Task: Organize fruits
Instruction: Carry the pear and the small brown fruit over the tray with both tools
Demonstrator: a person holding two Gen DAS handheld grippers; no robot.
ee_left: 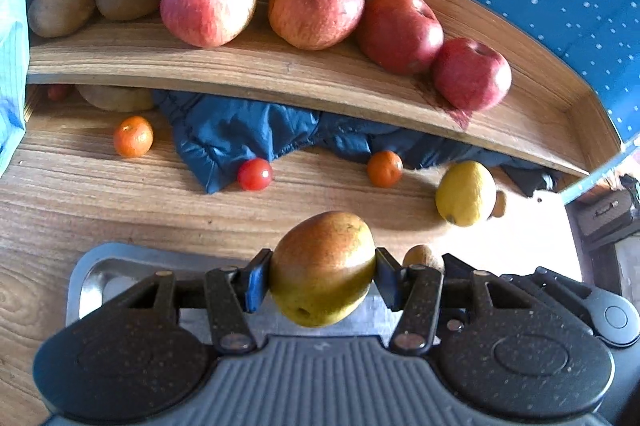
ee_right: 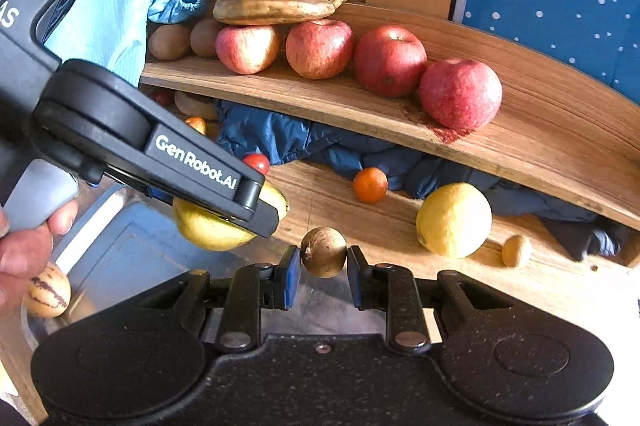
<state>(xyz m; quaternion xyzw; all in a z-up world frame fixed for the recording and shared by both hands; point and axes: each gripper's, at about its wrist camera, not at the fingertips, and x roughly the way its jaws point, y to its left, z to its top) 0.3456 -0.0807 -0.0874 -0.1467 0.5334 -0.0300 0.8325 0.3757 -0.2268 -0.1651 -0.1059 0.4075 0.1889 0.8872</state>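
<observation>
We start with the wooden shelf (ee_right: 520,130), which carries a row of four red apples (ee_right: 390,60), with bananas (ee_right: 276,8) stacked at its far end and kiwis (ee_right: 170,42) beside them; it lies ahead of and above both grippers. Below it on the wooden table (ee_left: 100,210), a blue cloth (ee_left: 240,134) spills out from under the shelf, with a lemon (ee_right: 454,220), two small oranges (ee_left: 133,137) and a cherry tomato (ee_left: 255,174) scattered loose in front. Nearest us sits a metal tray (ee_left: 92,274), over which both grippers hover; a striped fruit (ee_right: 48,290) lies in its near corner. Our left gripper (ee_left: 322,276) is closed on a pear (ee_left: 322,270), held across its width with its long axis running roughly up and down, stem end not clear. It sits left of and slightly ahead of the right one, so we judge it nearer the shelf's banana end. Our right gripper (ee_right: 323,270) has its jaws closed to a narrow gap around a small brown round fruit (ee_right: 323,252), seemingly pinched at its sides, though contact on the right pad is hard to confirm.
</observation>
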